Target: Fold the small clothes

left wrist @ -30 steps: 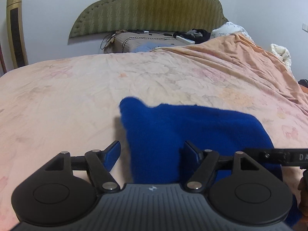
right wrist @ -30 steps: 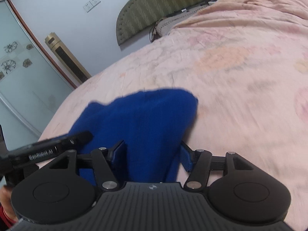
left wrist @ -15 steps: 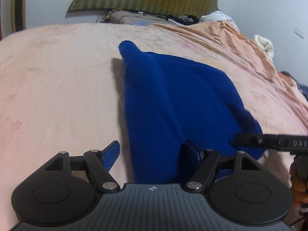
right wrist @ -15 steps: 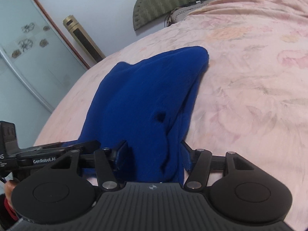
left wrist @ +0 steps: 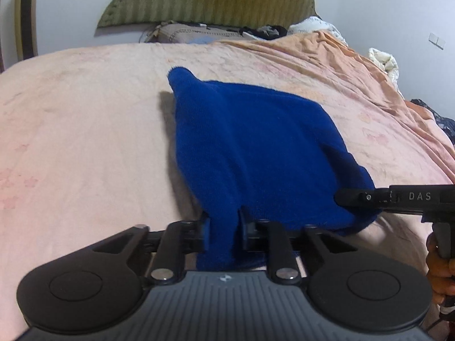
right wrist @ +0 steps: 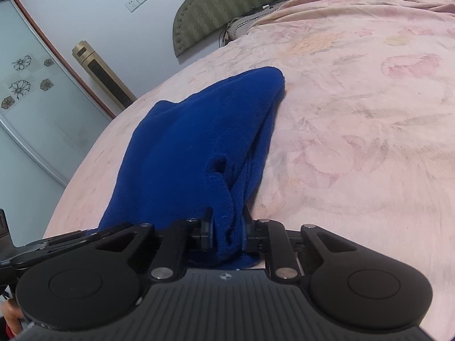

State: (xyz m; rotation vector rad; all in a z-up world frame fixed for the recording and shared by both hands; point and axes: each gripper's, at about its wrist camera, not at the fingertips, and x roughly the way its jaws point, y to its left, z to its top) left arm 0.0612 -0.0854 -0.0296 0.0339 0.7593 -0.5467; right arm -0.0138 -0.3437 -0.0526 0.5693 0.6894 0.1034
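The blue garment (left wrist: 250, 147) is lying on the pink floral bedsheet (left wrist: 85, 130), stretching from 6 o'clock up toward 12 o'clock in both wrist views, with its far corner pointing toward the green headboard (left wrist: 204, 0). The left tongs (left wrist: 223, 227) have just been closing and are now pinching a bunched near edge of the garment between the 2 pads, while the right tongs (right wrist: 226, 228) have likewise just been closing and are gripping a gathered fold of the same near edge. In the left wrist view the right tongs are reaching in from 3 o'clock, touching the garment's near right corner.
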